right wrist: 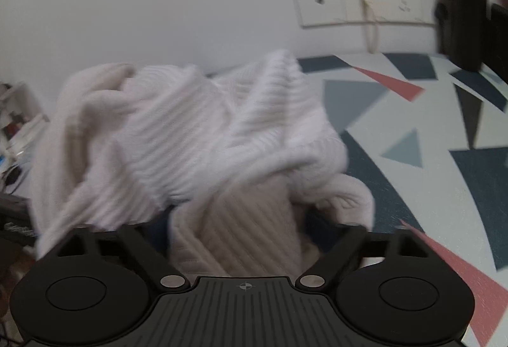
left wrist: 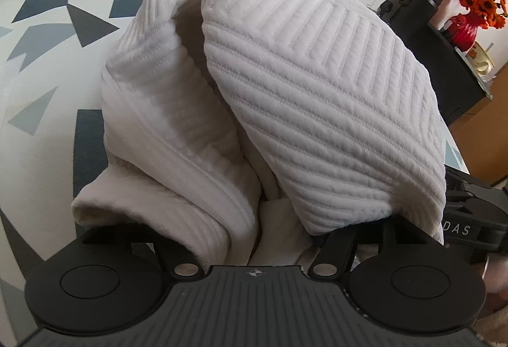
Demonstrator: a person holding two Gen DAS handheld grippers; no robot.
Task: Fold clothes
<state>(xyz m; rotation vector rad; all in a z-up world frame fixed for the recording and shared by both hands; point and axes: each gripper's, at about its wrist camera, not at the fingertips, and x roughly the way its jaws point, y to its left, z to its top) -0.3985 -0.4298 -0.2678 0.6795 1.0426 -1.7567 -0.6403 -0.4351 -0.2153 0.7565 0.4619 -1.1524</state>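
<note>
A white ribbed knit garment [left wrist: 285,86] is heaped over my left gripper [left wrist: 254,220] and rises past the top of the left wrist view. The cloth hides both left fingers, so their state is unclear. In the right wrist view the same garment [right wrist: 190,131] is bunched and blurred. A cream fold of it lies between the fingers of my right gripper [right wrist: 236,220]. Its dark blue pads [right wrist: 158,226] show on either side of that fold, wide apart. The right gripper's black body [left wrist: 470,226] touches the garment's right edge in the left wrist view.
The table [right wrist: 412,131] has a cover patterned with grey, navy and red triangles. A black bottle [left wrist: 422,7] and a red vase of orange flowers [left wrist: 466,26] stand at the back right. A white socket plate [right wrist: 362,2] is on the wall.
</note>
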